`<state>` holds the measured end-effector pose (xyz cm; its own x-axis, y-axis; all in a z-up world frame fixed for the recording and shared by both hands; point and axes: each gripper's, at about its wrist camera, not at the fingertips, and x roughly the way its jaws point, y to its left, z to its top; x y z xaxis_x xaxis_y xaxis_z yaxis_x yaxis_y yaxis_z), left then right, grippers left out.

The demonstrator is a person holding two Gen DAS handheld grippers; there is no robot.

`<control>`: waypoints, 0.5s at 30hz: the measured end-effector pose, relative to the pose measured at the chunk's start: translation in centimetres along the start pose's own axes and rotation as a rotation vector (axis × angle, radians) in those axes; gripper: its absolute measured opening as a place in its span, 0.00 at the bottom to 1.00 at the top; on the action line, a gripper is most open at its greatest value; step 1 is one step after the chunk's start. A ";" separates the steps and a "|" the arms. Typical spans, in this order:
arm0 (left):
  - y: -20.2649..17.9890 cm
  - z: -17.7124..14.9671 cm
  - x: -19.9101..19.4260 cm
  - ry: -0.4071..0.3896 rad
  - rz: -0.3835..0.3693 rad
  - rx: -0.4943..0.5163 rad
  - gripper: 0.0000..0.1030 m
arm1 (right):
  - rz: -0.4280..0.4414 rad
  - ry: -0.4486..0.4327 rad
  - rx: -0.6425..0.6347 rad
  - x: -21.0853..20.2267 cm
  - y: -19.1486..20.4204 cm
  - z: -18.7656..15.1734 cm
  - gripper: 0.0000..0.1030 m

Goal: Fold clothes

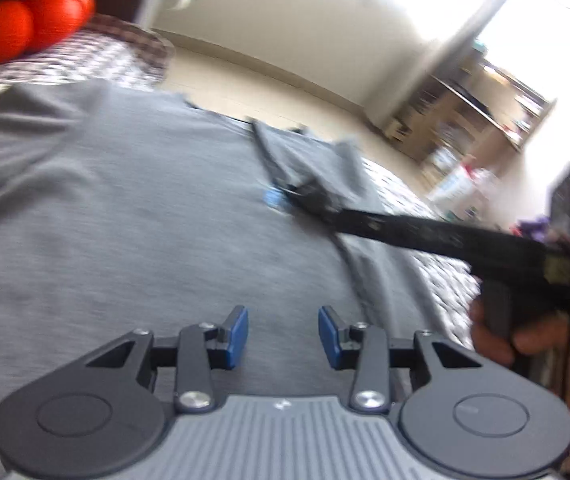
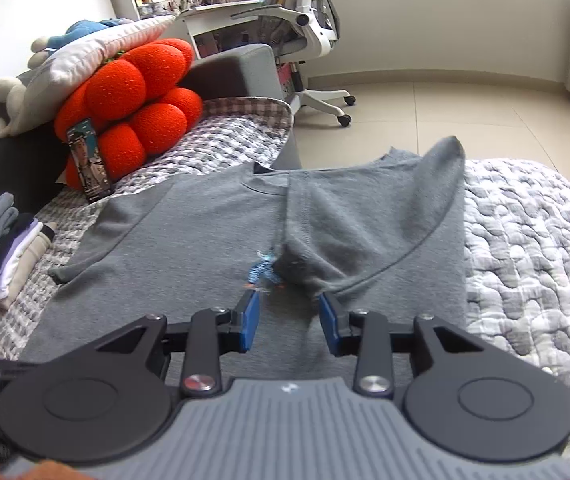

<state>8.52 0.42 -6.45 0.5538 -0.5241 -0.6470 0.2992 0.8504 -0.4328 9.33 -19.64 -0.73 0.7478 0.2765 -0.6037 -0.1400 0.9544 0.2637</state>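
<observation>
Legible text: none | grey T-shirt (image 2: 189, 240): small blue chest print (image 2: 263, 270), too blurred to read | photo card (image 2: 89, 160) against red cushion (image 2: 137, 108): picture only, no characters resolved

the t-shirt (image 2: 189, 240) is plain heather grey, with a small blue print (image 2: 263, 270) at its middle. under it the quilt (image 2: 533, 248) is white and grey in a pebbled pattern. at ten o'clock sits a bright orange-red cushion (image 2: 141, 96). both grippers' pads (image 2: 249, 326) are blue on black arms.
</observation>
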 end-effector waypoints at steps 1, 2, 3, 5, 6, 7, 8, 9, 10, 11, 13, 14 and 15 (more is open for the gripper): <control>0.4 0.2 -0.3 -0.004 0.026 -0.014 0.39 | 0.002 -0.001 0.001 0.0 0.2 0.0 0.39; 0.9 0.3 -0.6 -0.010 0.054 -0.026 0.39 | 0.005 -0.002 0.003 0.0 0.5 0.0 0.39; 1.3 0.6 -0.5 -0.018 0.086 -0.035 0.39 | 0.005 0.000 0.006 0.1 0.7 0.0 0.39; 2.2 1.0 -1.0 -0.035 0.141 -0.050 0.40 | 0.004 0.006 0.015 0.1 1.2 0.0 0.39; 2.7 1.2 -1.4 -0.043 0.166 -0.057 0.41 | 0.001 0.011 0.021 0.1 1.4 0.0 0.40; 3.2 1.3 -1.8 -0.052 0.190 -0.067 0.42 | -0.004 0.017 0.029 0.1 1.6 0.0 0.40; 3.8 1.5 -2.3 -0.064 0.211 -0.080 0.42 | -0.008 0.024 0.035 0.1 1.8 0.1 0.40; 4.5 1.6 -2.7 -0.077 0.229 -0.093 0.43 | -0.011 0.029 0.041 0.0 1.9 0.1 0.40; 5.2 1.7 -3.2 -0.091 0.248 -0.107 0.46 | -0.012 0.031 0.046 -0.2 2.0 0.1 0.41; 5.9 1.9 -3.6 -0.104 0.266 -0.120 0.47 | -0.010 0.029 0.051 -0.4 2.1 0.1 0.42; 7.4 2.1 -4.5 -0.130 0.305 -0.147 0.51 | -0.008 0.024 0.058 -0.8 2.2 0.0 0.46; 8.1 2.1 -4.9 -0.141 0.331 -0.160 0.52 | -0.009 0.024 0.060 -0.9 2.2 -0.1 0.46; 8.9 2.1 -5.2 -0.149 0.350 -0.177 0.52 | -0.010 0.025 0.062 -1.1 2.2 -0.2 0.47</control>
<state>9.94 10.81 -5.57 0.7088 -0.1812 -0.6818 -0.0583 0.9481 -0.3125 8.07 -17.78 0.36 0.7324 0.2706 -0.6247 -0.0917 0.9485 0.3034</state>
